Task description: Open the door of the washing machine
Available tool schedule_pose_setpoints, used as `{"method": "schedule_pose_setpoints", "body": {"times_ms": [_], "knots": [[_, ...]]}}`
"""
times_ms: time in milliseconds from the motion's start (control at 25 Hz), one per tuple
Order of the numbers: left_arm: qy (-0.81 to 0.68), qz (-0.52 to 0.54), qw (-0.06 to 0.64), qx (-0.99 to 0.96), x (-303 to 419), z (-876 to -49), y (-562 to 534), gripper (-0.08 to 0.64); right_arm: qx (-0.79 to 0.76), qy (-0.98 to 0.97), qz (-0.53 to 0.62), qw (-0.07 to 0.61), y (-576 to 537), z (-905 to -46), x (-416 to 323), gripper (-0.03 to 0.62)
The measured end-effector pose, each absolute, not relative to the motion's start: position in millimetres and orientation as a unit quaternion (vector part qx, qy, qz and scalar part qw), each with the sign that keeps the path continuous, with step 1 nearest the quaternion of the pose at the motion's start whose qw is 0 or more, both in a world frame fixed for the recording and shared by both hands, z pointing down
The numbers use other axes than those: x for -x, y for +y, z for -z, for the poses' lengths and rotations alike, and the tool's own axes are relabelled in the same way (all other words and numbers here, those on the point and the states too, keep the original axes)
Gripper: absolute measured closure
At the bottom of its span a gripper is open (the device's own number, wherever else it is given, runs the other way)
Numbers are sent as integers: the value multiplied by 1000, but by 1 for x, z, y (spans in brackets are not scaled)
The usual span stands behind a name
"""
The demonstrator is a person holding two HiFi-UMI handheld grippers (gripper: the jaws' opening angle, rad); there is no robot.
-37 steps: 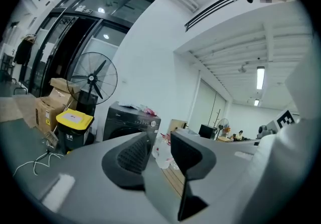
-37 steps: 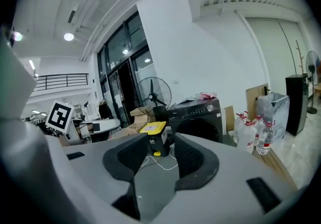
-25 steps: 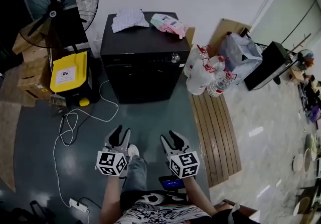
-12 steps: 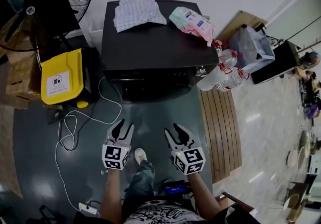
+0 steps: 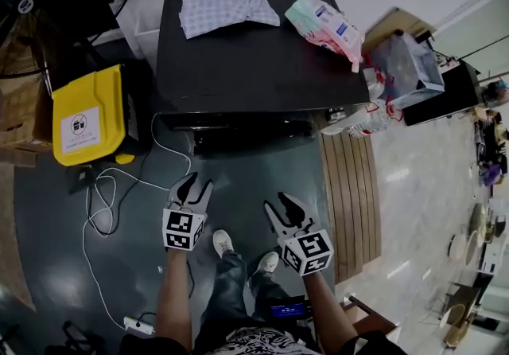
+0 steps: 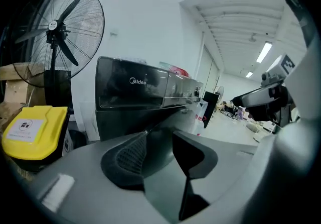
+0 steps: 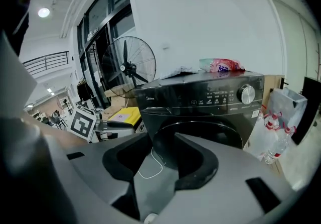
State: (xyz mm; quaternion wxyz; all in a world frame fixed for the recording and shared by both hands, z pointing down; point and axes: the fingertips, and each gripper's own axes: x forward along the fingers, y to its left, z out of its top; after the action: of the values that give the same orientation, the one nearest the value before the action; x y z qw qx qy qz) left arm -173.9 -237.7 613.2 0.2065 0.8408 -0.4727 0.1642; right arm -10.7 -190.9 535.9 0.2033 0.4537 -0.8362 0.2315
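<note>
L tool (image 5: 196,184), R tool (image 5: 283,207) nearer washer (image 5: 254,67); L jaws opening, empty.

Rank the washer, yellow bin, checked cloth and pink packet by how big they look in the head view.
1. The washer: clearly largest.
2 and 3. The yellow bin and the checked cloth: they look about alike. The bin sits lower, farther from the camera, so I won't rank them.
4. The pink packet: smallest.
</note>
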Motion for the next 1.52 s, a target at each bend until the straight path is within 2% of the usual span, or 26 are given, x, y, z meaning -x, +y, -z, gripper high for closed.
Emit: {"method": "schedule_pose_setpoints", "body": {"times_ms": [560,800,1160,1520], "knots": [[-436,-215,203,-850,169,-717,-310,329,-463,-820,-274,196,-213,-607,9,428],[-409,-226,177,-866,158,-734,-323,311,-464,-809,-319,171,-194,-625,13,433],[-361,-270,163,-878,141,-743,-335,361,-464,-806,-320,181,-174,-633,5,437],[-354,-297,171,-870,140,-745,-329,372,-467,-804,-321,180,-173,-630,0,442]]}}
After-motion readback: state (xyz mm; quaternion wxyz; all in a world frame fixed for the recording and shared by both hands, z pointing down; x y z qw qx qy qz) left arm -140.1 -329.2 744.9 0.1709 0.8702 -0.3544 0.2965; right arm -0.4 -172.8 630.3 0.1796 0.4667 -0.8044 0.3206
